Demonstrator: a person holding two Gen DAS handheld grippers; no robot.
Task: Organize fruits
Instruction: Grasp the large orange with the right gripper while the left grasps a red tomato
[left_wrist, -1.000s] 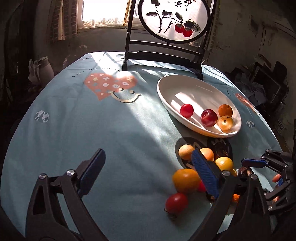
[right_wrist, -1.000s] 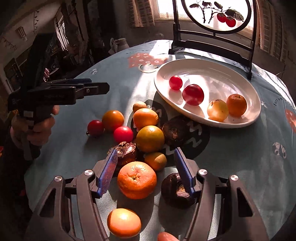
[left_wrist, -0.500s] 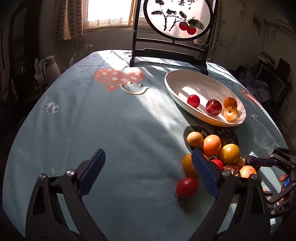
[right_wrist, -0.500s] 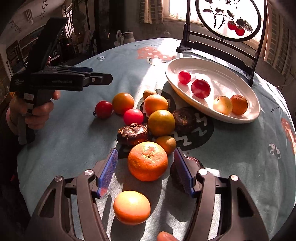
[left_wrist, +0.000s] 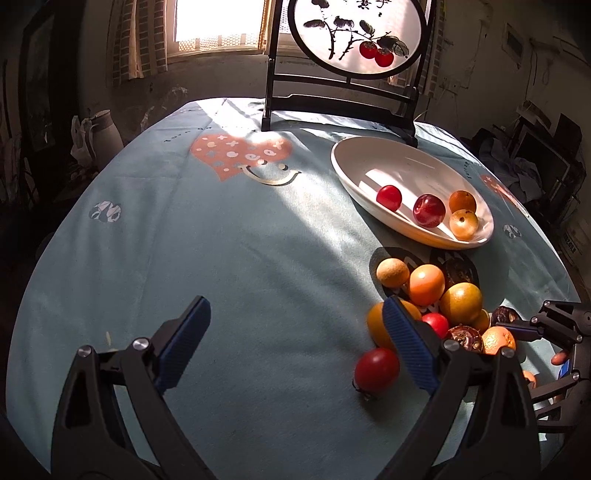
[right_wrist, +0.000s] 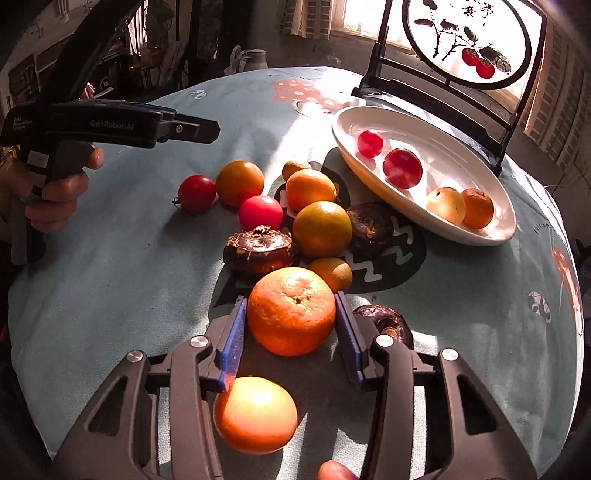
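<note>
A bumpy orange tangerine (right_wrist: 291, 310) lies on the blue tablecloth at the near end of a fruit pile. My right gripper (right_wrist: 290, 301) straddles it, its jaws closing, and both blue pads touch its sides. The same tangerine (left_wrist: 498, 339) shows in the left wrist view beside the right gripper (left_wrist: 546, 325). My left gripper (left_wrist: 295, 332) hangs open over bare cloth, left of a red tomato (left_wrist: 376, 369). From the right wrist view, a hand holds the left gripper (right_wrist: 184, 129) above the table. The white oval dish (right_wrist: 491, 236) holds several fruits.
Loose oranges, red tomatoes and dark brown bulbs (right_wrist: 258, 251) crowd the cloth between the grippers and the dish. A smooth orange (right_wrist: 255, 413) lies under the right gripper's fingers. A black-framed round screen (left_wrist: 354, 37) stands behind the dish. A pale jug (left_wrist: 103, 136) stands beyond the table's left edge.
The right gripper's jaws have narrowed from wide apart onto the tangerine, and the gripper has edged forward and rolled a little. The left gripper has stayed open and nearly still.
</note>
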